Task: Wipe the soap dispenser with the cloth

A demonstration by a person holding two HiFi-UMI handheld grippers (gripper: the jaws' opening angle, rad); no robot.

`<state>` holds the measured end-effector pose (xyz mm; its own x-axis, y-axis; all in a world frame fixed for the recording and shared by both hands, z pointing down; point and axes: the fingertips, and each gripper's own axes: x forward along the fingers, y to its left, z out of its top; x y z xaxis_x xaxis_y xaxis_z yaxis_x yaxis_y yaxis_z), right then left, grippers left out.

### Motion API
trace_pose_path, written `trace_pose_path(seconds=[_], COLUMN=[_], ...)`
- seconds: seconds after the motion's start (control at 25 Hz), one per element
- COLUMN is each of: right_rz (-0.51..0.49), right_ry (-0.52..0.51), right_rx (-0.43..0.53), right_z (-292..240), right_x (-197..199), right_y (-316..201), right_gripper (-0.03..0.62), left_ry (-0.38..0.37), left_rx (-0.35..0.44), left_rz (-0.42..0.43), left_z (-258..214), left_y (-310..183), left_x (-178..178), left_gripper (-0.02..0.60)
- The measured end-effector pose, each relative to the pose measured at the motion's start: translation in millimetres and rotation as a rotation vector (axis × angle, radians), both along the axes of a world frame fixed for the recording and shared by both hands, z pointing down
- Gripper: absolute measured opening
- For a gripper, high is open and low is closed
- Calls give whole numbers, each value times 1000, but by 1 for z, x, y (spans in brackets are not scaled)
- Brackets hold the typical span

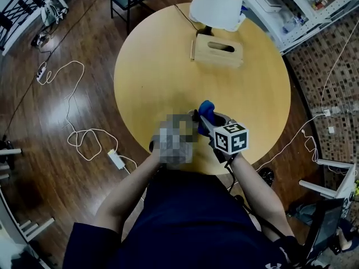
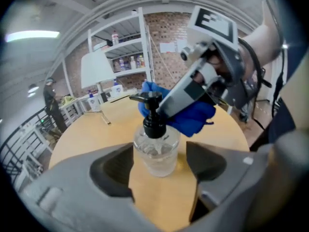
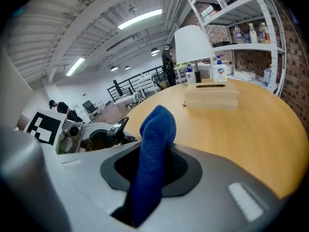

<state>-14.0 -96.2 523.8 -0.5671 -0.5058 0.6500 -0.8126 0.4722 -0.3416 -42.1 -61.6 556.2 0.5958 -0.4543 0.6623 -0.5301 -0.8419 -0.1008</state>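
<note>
On the round light wooden table (image 1: 157,77), near the edge closest to us, stands the clear plastic soap dispenser with the black pump head (image 2: 156,151). It is upright, and some clear liquid shows in its lower part. We hold the left gripper (image 2: 159,159) around its body: the two dark pads stand wide apart, one at each side of the bottle. A thin strip of table shows between the bottle and the pad on the right of the left gripper view, so the bottle is enclosed but not squeezed.

Our right gripper (image 3: 152,170) is clenched on the blue knitted cloth (image 3: 155,129), which rises out between its pads as a folded bunch. Seen from the left gripper, this cloth hangs just behind and beside the pump head, at the height of the nozzle. We cannot tell if it touches the pump.

At the far side of the table stand a white lamp shade (image 1: 217,3) and a flat wooden box with a slot (image 1: 219,50), well apart from the dispenser.
</note>
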Motion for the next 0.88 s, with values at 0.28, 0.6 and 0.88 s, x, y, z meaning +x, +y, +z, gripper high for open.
trace_pose_path(seconds=[0.28,0.6,0.88], right_rz=[-33,14,103], right_ry=[8,-113,-92], right_rx=[-4,-31,-51], right_z=[2,-5,0], right_x=[-1,2,39], right_y=[-8,-24,22], right_gripper=[95,97,97], left_ry=[-6,18,193], left_rx=[95,64,89], left_rz=[45,252,-96], left_z=[-5,-5,9], left_y=[-14,-17,-27], left_x=[8,3,8], left_gripper=[319,325,382])
